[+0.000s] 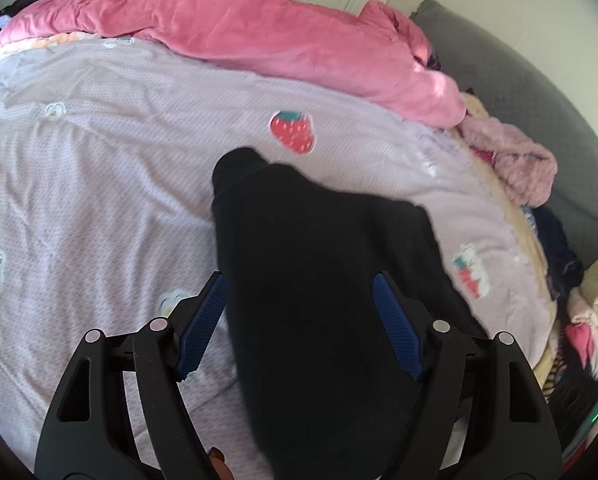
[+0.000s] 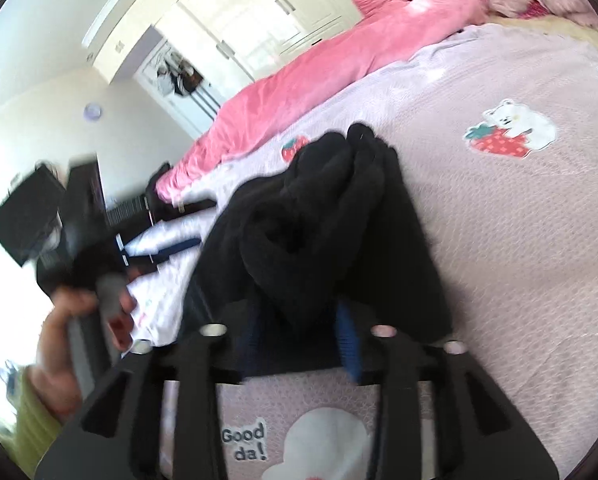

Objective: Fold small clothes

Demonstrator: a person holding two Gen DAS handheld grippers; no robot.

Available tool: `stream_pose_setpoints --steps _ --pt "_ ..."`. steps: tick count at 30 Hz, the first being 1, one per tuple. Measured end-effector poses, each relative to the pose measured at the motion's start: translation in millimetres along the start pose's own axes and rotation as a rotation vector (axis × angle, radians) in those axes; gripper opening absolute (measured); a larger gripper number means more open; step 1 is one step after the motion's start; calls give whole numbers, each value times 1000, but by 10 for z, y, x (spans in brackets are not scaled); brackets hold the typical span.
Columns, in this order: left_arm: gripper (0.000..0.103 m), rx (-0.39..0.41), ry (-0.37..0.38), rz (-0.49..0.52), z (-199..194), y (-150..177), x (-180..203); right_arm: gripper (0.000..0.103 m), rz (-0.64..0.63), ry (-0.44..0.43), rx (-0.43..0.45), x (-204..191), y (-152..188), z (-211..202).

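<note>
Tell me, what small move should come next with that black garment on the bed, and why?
Probably lift both grippers clear, then smooth it. The left gripper stands open, its blue pads off the black garment, which lies on the lilac bedspread. Seen from the right gripper, the garment still looks bunched, not flat.

matt black cloth garment, plush pink blanket

Bright daylight, fisheye-warped edges, right view motion-blurred, pale glare
</note>
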State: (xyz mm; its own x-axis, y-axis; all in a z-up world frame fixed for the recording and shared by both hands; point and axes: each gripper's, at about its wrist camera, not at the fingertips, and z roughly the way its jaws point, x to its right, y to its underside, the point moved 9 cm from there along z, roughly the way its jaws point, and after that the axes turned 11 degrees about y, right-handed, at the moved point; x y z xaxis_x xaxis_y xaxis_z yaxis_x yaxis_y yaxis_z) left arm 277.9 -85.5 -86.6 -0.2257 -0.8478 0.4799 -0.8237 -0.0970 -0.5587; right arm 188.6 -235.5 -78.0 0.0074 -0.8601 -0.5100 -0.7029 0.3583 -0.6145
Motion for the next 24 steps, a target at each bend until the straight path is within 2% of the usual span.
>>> stream_pose_setpoints --steps 3,5,10,11,12,13,14,15,21,24 --pt "71 -29 -9 31 10 88 -14 66 56 -24 8 31 -190 -36" --pt "72 -43 -13 57 32 147 9 72 55 -12 -20 22 -279 17" --pt "73 -48 -14 70 34 178 3 72 9 58 -123 40 -325 280" --pt "73 -50 -13 71 35 180 -1 64 5 59 -131 38 -308 315" --pt "73 -52 -14 72 35 183 -8 50 7 74 -138 66 -305 378" --pt "73 -53 -15 72 33 186 -13 42 8 75 -144 73 -294 401" --pt "73 -53 -15 73 28 190 -15 28 4 69 -153 76 -279 425" --pt "73 -53 -16 76 21 191 -16 24 -10 82 -150 98 -276 439" --pt "80 -44 11 78 -63 201 29 20 -62 47 -68 99 -430 139" --pt "80 -55 2 88 -54 234 26 21 -46 106 -70 286 -426 151"
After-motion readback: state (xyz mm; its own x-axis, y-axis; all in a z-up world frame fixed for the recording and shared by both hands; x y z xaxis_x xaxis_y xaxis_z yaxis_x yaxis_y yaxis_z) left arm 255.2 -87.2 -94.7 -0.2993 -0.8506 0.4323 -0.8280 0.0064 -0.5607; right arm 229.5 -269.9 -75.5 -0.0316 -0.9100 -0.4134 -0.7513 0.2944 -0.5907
